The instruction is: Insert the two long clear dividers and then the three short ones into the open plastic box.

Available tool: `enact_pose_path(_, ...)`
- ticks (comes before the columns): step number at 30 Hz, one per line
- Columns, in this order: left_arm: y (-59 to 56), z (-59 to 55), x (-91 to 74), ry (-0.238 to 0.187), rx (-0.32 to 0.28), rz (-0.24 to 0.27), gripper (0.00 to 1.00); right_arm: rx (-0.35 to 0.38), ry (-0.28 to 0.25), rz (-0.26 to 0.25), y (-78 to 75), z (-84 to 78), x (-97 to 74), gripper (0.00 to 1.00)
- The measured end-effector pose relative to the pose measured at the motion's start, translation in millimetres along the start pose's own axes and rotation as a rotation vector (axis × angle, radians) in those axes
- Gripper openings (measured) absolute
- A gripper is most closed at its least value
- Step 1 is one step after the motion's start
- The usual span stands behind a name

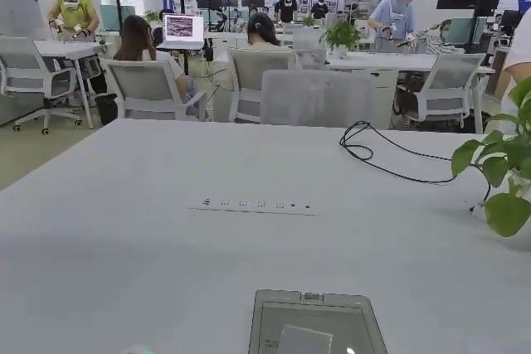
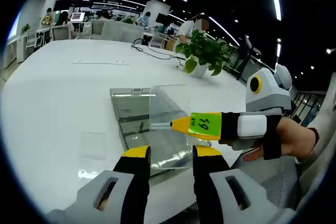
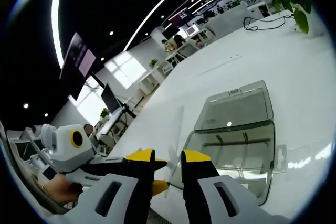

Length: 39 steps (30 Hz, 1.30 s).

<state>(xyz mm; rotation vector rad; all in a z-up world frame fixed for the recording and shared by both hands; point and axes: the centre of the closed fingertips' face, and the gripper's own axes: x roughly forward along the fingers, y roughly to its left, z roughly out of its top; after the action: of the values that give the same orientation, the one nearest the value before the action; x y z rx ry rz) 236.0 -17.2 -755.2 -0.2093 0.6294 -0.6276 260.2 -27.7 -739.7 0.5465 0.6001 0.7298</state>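
Divider (image 2: pixel 169 103) of clear plastic stands upright over the open plastic box (image 2: pixel 130 94), which sits on the white tabletop (image 1: pixel 166 230) close to its near edge. My right tool (image 2: pixel 177 125) reaches in from the right, jaws either side of the sheet's edge; I cannot tell whether they pinch it. My left tool (image 2: pixel 168 156) hangs spread and empty at the box's near end.
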Motion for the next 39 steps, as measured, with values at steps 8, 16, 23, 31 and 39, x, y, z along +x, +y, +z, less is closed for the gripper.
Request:
enact_pose_path(8,-8.1,2.6,0.2,-0.012,-0.019,-0.022,0.3,0.053,-0.032,-0.009,-2.9,2.3,-1.8,0.11)
enact_pose_path(16,-10.8,2.8,0.0,-0.01,-0.035,-0.028,0.3,0.073,-0.045,-0.022,-4.6,2.3,-3.4,0.07)
enact_pose_path(23,-11.9,3.4,0.2,-0.018,-0.015,-0.047,0.31,0.076,-0.046,-0.023,-3.2,3.6,-3.8,0.07)
enact_pose_path(31,-20.5,8.8,-1.0,-0.056,0.104,-0.085,0.44,0.107,-0.01,-0.056,-10.0,8.0,-6.7,0.07)
enact_pose_path(39,-19.1,2.9,-5.8,-0.037,0.281,-0.079,0.61,0.153,0.059,-0.11,-23.1,10.5,-15.1,0.07)
